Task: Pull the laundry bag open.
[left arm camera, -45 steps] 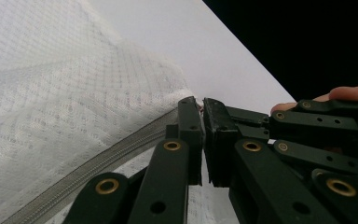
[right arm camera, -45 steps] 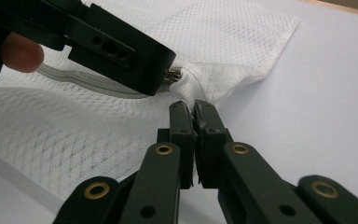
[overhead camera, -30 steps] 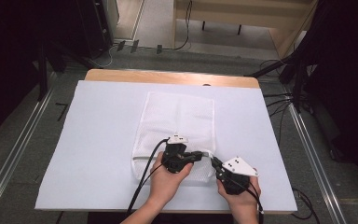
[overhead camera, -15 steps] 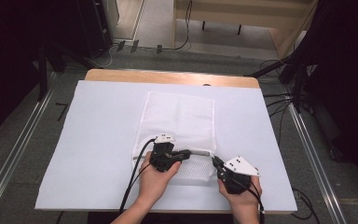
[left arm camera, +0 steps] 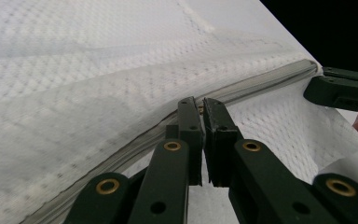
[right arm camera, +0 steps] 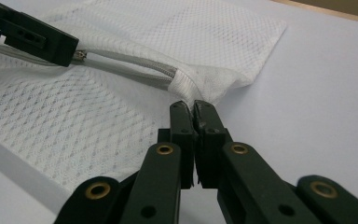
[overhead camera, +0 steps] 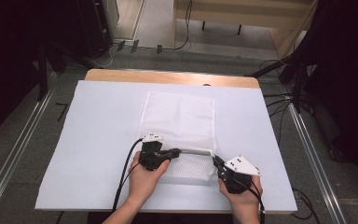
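A white sheet [overhead camera: 98, 140] is covering the table across the middle of the high view. A white mesh laundry bag [overhead camera: 179, 116] is lying at its centre, its zipper [overhead camera: 196, 151] running along the lower part. The left gripper [overhead camera: 179, 151] is pinching the zipper pull; the right gripper [overhead camera: 214, 161], lower right, is clamping the bag's corner.

Zipper pull [left arm camera: 200, 110] seemingly pinched, hidden between left gripper's fingers [left arm camera: 189, 122], mesh bag [left arm camera: 74, 93] cropped
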